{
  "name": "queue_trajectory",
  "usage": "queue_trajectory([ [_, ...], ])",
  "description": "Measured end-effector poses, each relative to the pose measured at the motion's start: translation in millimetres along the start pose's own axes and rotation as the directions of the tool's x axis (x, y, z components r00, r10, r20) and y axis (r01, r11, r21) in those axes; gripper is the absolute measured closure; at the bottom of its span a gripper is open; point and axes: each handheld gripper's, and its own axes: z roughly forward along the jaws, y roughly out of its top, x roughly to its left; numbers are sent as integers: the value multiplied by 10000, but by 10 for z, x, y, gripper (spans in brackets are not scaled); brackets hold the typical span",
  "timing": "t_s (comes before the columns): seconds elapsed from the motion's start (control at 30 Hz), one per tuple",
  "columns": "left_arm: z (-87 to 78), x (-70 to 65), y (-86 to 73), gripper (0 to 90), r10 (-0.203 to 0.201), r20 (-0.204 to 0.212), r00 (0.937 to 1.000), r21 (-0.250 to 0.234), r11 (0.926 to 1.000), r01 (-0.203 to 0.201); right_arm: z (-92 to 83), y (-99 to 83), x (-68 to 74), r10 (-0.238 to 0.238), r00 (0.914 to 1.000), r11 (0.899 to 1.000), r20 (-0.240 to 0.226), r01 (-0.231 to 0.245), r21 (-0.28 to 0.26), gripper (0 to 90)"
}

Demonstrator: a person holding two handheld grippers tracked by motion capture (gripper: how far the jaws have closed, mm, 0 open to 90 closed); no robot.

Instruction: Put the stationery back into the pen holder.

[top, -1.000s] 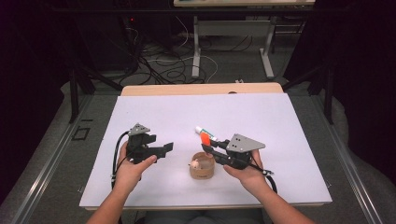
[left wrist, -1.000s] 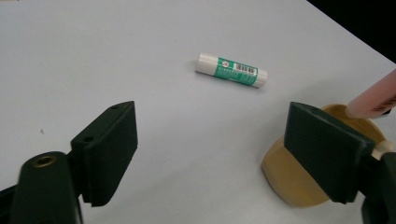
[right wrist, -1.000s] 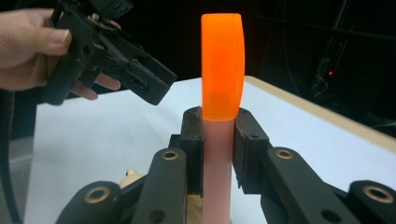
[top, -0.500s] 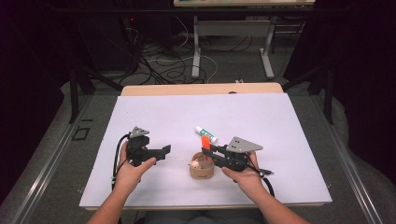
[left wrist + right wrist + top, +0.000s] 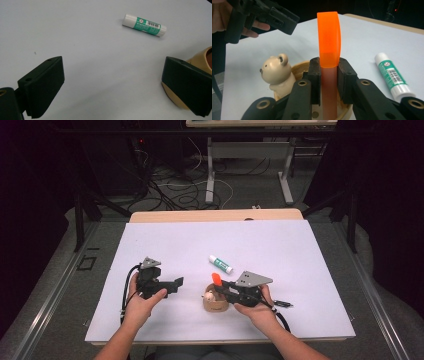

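The right gripper (image 5: 329, 82) clamps an orange-capped marker (image 5: 328, 47) upright over the tan bear cup (image 5: 215, 303), probably to stand it inside, while the left gripper (image 5: 169, 286), jaws wide and empty, waits beside the green glue stick (image 5: 144, 25).

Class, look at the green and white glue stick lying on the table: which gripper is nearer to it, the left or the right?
Right. The right gripper, clamping an orange-capped marker over the bear cup, sits just below the glue stick. The left gripper, jaws open, is farther off to its left.
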Motion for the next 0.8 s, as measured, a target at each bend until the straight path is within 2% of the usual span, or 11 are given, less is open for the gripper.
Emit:
queue_trajectory([
  [0.17, 7, -1, -4, 45, 11, 4, 10000, 13, 10000, -11, 19, -11, 23, 135, 9999, 9999, -3, -135, 9, 739],
  [0.2, 8, -3, -6, 45, 10, -5, 10000, 48, 10000, -10, 10, -5, 18, 105, 9999, 9998, -29, -105, 150, 732],
  [0.33, 15, -5, -9, 45, 56, 13, 10000, 78, 10000, -56, 4, 7, 19, 102, 9998, 9999, -152, -102, 39, 670],
  [0.37, 16, -5, -11, 45, 66, 15, 10000, 98, 9999, -66, 11, 11, 22, 80, 9999, 9998, -141, -83, -154, 654],
  [0.5, 18, 2, -13, 45, 39, 15, 10000, 72, 10000, -39, -26, 53, 27, 451, 9987, 9990, -245, -452, -38, 583],
  [0.67, 15, 16, -13, 45, 25, -38, 10000, 77, 10000, -25, -88, 99, -8, 896, 9950, 9956, -441, -906, -224, 544],
  [0.8, 16, 28, -14, 45, -67, -42, 10000, 52, 10000, 67, -129, 155, -32, 955, 9942, 9950, -489, -967, -243, 512],
])
